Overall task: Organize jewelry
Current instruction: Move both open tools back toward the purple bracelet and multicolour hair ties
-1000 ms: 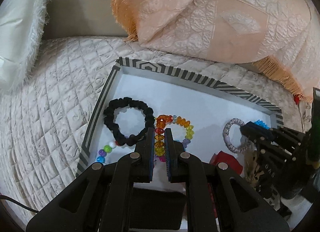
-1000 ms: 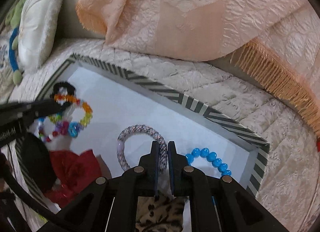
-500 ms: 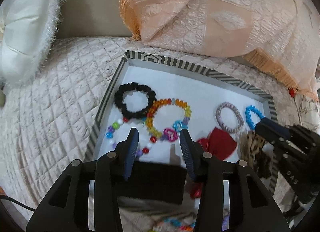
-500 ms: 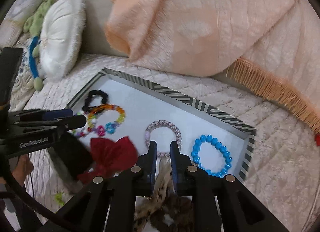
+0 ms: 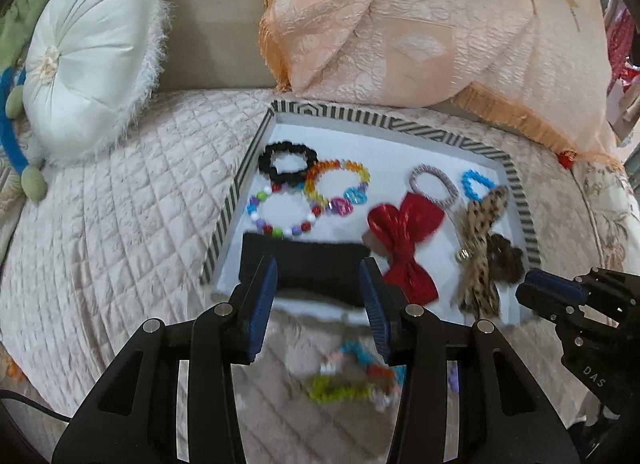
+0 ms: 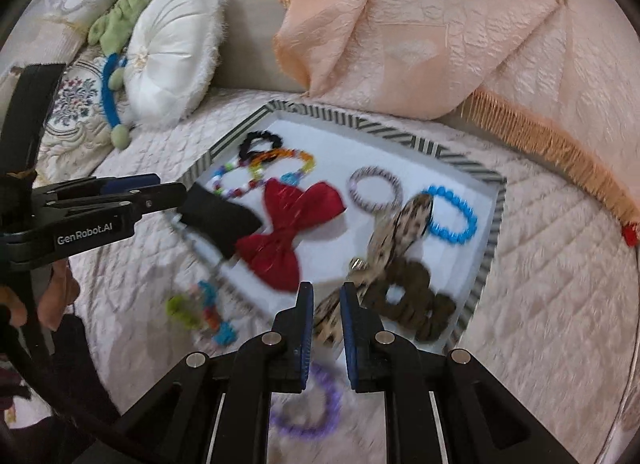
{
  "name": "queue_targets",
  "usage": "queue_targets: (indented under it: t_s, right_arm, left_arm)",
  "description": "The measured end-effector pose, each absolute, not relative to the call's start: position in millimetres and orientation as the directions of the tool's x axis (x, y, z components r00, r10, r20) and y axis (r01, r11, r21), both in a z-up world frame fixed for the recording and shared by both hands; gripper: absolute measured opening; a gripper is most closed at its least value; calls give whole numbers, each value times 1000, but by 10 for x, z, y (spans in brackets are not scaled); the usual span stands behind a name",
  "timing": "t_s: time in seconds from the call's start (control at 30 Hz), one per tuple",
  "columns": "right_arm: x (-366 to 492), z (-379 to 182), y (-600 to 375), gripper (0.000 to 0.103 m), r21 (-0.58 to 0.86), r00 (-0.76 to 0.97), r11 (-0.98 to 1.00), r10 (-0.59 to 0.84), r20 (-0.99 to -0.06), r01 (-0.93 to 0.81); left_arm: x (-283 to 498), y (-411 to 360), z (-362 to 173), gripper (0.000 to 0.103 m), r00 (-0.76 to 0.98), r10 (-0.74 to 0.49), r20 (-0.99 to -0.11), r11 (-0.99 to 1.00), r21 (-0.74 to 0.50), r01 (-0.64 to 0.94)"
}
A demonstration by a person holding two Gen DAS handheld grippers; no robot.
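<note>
A white tray with a striped rim (image 5: 400, 124) (image 6: 494, 220) lies on the quilted bed. In it are a black scrunchie (image 5: 286, 162), an orange bead bracelet (image 5: 338, 180), a multicoloured bead bracelet (image 5: 280, 216), a black pouch (image 5: 304, 268), a red bow (image 5: 404, 240) (image 6: 292, 232), a pink woven bangle (image 5: 434, 184), a blue bead bracelet (image 6: 454, 214), a leopard bow (image 6: 394, 232) and a brown scrunchie (image 6: 412, 304). My left gripper (image 5: 318, 306) is open, empty, above the tray's near edge. My right gripper (image 6: 324, 328) has narrowly parted jaws, empty, over the near rim.
On the quilt in front of the tray lie a colourful bead bracelet (image 5: 352, 378) (image 6: 202, 312) and a purple bead bracelet (image 6: 308, 412). A white round cushion (image 5: 88, 68) and a peach fringed blanket (image 5: 420, 32) lie behind the tray.
My left gripper let go of the orange bead bracelet, opened and drew back. My right gripper also drew back from the pink bangle and its jaws parted slightly. More of the tray shows now.
</note>
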State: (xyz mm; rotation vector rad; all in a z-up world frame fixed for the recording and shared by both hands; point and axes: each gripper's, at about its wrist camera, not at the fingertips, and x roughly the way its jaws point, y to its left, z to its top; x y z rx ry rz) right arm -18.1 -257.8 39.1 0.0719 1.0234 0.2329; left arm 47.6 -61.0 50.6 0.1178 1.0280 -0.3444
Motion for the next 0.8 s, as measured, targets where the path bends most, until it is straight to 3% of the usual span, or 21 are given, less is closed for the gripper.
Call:
queue_targets:
  t_s: [0.3, 0.8]
  right_arm:
    - [-671, 252, -2496, 26, 150, 440, 973, 215, -872, -177]
    - [-710, -234, -2543, 27, 140, 356, 980, 183, -916, -145]
  left_arm:
    - [147, -312, 428, 44, 370, -293, -882, 927, -166, 337]
    - [59, -217, -99, 46, 244, -257, -935, 933, -175, 313]
